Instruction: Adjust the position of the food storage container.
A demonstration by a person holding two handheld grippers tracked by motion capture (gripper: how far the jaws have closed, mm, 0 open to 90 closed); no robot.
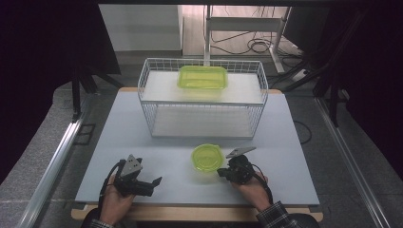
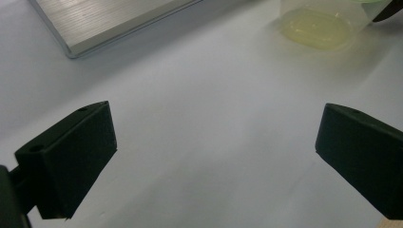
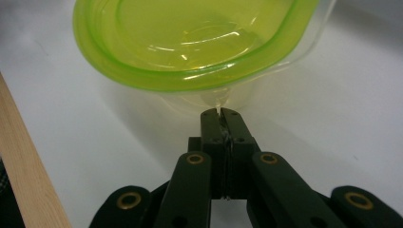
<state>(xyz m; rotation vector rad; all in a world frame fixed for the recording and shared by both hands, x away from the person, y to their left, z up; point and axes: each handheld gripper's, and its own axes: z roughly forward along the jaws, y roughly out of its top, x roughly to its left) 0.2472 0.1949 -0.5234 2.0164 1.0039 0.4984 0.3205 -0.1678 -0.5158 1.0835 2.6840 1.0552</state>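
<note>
Right tool (image 3: 221,113) pinched tight on a thin clear tab at the near edge of the round green container (image 1: 207,157), tub directly ahead of its tips, resting on the worktop (image 1: 142,142). Left tool (image 2: 216,156) spread wide, nothing between its jaws; same container far ahead, to its right. Beyond both, wire basket (image 1: 202,97) carrying a rectangular green container (image 1: 202,77).

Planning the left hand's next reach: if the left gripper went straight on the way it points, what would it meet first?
Probably bare table at first. The left gripper stands open, pointing across it; farther along sits the round container, slightly off to one side, so depth is uncertain.
</note>
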